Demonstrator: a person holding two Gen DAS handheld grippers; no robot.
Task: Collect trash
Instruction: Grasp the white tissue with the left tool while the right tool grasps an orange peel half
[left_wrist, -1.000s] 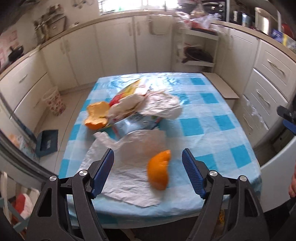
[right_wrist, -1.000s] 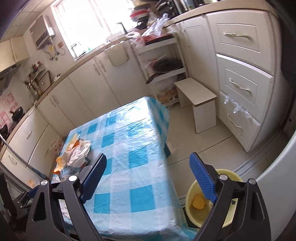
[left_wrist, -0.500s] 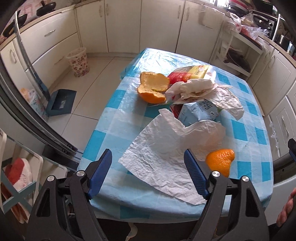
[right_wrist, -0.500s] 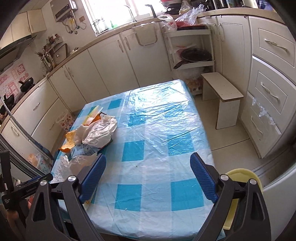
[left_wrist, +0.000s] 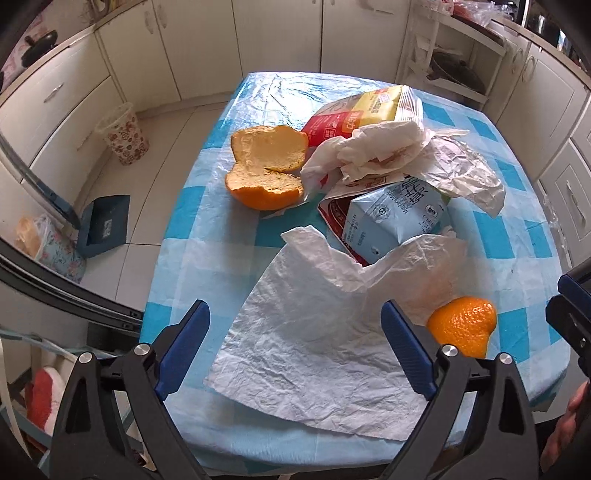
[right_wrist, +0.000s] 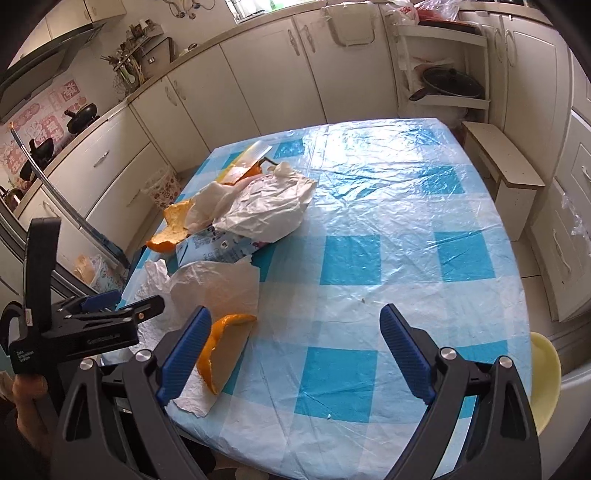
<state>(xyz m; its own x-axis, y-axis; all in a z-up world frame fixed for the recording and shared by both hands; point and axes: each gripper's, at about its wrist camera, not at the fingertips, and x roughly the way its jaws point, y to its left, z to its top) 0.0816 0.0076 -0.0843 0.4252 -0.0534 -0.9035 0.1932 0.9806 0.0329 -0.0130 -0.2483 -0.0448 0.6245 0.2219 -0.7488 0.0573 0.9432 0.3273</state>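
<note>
Left gripper (left_wrist: 295, 347): jaws spread, just widened, above the crumpled paper towel (left_wrist: 314, 354). Right gripper (right_wrist: 295, 350): jaws spread, empty, beside the orange peel (right_wrist: 225, 350).

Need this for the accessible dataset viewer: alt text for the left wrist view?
The open left gripper, nothing between its blue pads, hovers over a crumpled white paper sheet on a blue-checked table. A small orange peel lies right of it; a larger peel, milk carton and wrappers sit farther back.
</note>
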